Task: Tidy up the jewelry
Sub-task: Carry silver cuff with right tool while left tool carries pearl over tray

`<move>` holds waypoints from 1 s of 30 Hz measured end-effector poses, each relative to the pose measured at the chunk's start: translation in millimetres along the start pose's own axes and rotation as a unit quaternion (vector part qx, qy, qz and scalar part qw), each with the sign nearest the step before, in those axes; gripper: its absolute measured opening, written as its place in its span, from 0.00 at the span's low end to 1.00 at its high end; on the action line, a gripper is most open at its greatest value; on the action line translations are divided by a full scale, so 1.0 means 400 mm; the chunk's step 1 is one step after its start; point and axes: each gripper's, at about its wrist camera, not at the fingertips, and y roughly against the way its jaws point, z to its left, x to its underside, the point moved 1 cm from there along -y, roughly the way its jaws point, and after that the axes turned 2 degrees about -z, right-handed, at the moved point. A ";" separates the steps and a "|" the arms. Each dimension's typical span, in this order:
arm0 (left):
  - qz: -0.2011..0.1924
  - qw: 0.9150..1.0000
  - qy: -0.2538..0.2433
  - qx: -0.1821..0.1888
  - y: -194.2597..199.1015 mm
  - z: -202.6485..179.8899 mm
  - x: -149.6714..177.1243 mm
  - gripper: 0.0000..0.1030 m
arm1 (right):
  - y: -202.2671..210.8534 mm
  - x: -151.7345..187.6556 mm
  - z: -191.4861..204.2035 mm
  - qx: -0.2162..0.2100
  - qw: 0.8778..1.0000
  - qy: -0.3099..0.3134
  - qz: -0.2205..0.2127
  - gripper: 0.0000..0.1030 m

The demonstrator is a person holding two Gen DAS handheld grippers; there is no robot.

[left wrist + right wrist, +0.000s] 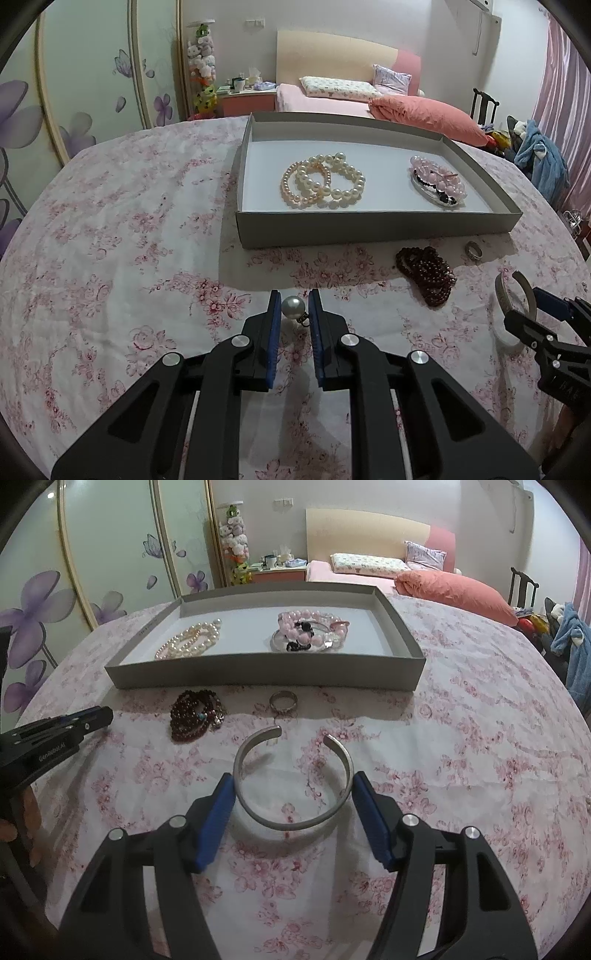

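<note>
- A worktop [461, 738] under a pink floral cloth is carrying a shallow grey box [258, 672].
- The box is holding pearl bracelets [323, 181] at one side and pink bead bracelets [310, 629] at the other.
- The right claw [293, 799] is straddling a silver cuff bangle [291, 775], blue pads at its sides; a firm grip cannot be told.
- Dark red beads [195, 716] and a ring [283, 701] are lying before the box.
- The left claw [294, 308] is closing around a pearl pendant [293, 307].
</note>
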 end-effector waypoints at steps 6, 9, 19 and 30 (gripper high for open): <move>-0.008 1.000 0.002 -0.001 0.012 -0.002 0.002 0.15 | 0.008 -0.009 -0.002 -0.001 1.000 -0.003 -0.011 0.61; -0.015 1.000 0.003 -0.002 0.023 -0.002 0.001 0.15 | 0.017 -0.015 -0.002 -0.003 1.000 -0.006 -0.021 0.61; -0.059 0.998 0.003 0.001 0.080 -0.021 -0.018 0.15 | 0.076 -0.048 0.004 0.006 0.996 -0.005 -0.086 0.61; -0.122 0.993 -0.005 -0.001 0.149 -0.058 -0.049 0.15 | 0.146 -0.087 0.021 0.023 0.985 0.008 -0.171 0.61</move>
